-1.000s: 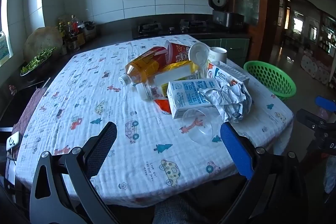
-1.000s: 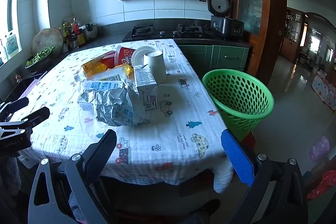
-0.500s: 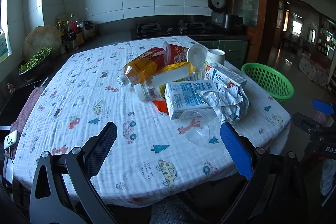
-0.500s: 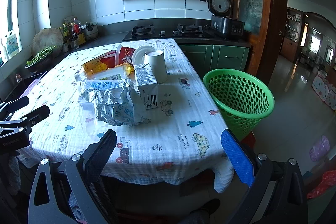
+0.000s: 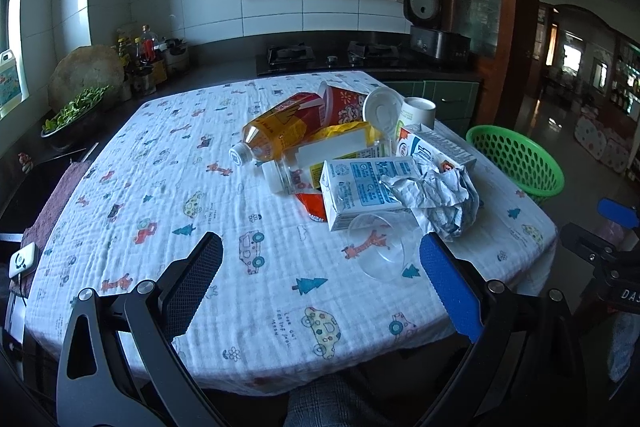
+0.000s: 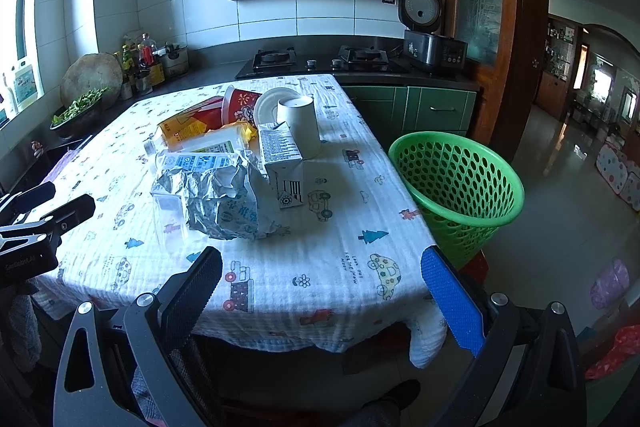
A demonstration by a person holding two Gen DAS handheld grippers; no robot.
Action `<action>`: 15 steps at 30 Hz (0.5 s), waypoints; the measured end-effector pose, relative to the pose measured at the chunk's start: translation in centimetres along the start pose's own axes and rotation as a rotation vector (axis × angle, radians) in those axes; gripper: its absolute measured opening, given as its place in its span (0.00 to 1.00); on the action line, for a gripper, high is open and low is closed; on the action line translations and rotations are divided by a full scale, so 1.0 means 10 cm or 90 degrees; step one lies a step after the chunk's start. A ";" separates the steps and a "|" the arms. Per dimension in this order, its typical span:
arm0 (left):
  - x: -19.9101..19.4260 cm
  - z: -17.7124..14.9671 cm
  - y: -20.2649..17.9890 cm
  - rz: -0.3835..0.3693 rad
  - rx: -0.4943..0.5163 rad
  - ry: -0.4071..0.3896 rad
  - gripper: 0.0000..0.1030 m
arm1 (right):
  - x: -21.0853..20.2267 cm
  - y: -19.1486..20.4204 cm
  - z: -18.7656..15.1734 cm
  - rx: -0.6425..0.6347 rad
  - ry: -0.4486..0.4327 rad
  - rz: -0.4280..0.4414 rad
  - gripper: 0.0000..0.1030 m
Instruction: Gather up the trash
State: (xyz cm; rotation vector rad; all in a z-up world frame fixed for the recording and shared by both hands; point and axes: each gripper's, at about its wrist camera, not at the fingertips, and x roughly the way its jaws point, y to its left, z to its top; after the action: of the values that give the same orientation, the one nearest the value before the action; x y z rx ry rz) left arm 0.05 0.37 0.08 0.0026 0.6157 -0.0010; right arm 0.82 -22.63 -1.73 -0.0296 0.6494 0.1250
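1. Left gripper (image 5: 316, 279) sat wide open and empty, hovering over the near edge of the table (image 5: 160, 195).
2. Right gripper (image 6: 320, 291) was also spread wide with nothing in it, at the table's near right side.
3. Trash was piled mid-table: orange bottle (image 5: 280, 135), blue-white milk carton (image 5: 360, 191), crumpled foil wrapper (image 5: 440, 195), and clear plastic cup (image 5: 380, 247) on its side nearest the left gripper.
4. White paper cup (image 6: 298, 125) stood upside down behind a second carton (image 6: 280, 163).
5. Green basket (image 6: 460, 187) stood on the floor just beside the table's right edge.
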 end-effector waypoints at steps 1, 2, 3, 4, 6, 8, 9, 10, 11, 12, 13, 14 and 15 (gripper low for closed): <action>0.00 0.00 0.00 0.000 0.000 -0.001 0.94 | -0.01 0.00 0.00 0.000 0.000 0.000 0.94; 0.00 0.00 0.00 0.000 -0.001 -0.001 0.94 | -0.01 0.00 0.00 0.000 0.000 0.001 0.94; 0.01 0.00 0.00 -0.001 -0.002 0.000 0.94 | 0.00 0.00 0.00 0.000 0.000 0.000 0.94; 0.01 0.00 0.01 -0.001 -0.003 0.000 0.94 | 0.01 0.00 0.00 0.000 0.001 0.000 0.94; 0.01 0.01 0.01 -0.001 -0.004 0.000 0.94 | 0.00 0.00 0.00 -0.001 0.001 0.000 0.94; 0.01 0.01 0.01 -0.001 -0.004 0.000 0.94 | 0.00 0.00 0.00 0.000 0.000 0.000 0.94; 0.02 0.01 0.00 -0.001 -0.003 0.000 0.94 | 0.00 0.00 0.00 0.001 0.000 0.001 0.94; 0.01 0.01 0.01 0.000 -0.003 -0.001 0.94 | 0.00 0.00 0.00 0.001 -0.001 0.001 0.94; 0.01 0.01 0.01 0.000 -0.003 -0.002 0.94 | 0.00 0.00 0.00 0.000 -0.002 0.001 0.94; 0.01 0.01 0.00 0.000 -0.003 -0.003 0.94 | 0.00 0.01 0.00 0.000 -0.002 0.002 0.94; 0.01 0.02 0.00 0.001 -0.003 -0.004 0.94 | 0.00 0.01 0.00 0.000 -0.002 0.003 0.94; 0.01 0.01 0.00 0.001 -0.003 -0.005 0.94 | 0.00 0.01 0.00 0.001 -0.002 0.003 0.94; 0.01 0.01 0.00 0.000 -0.004 -0.005 0.94 | 0.00 0.01 0.00 0.001 -0.003 0.002 0.94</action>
State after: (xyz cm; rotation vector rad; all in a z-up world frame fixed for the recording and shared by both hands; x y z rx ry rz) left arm 0.21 0.34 0.13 -0.0039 0.6077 0.0017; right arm 0.83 -22.57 -1.74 -0.0272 0.6456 0.1285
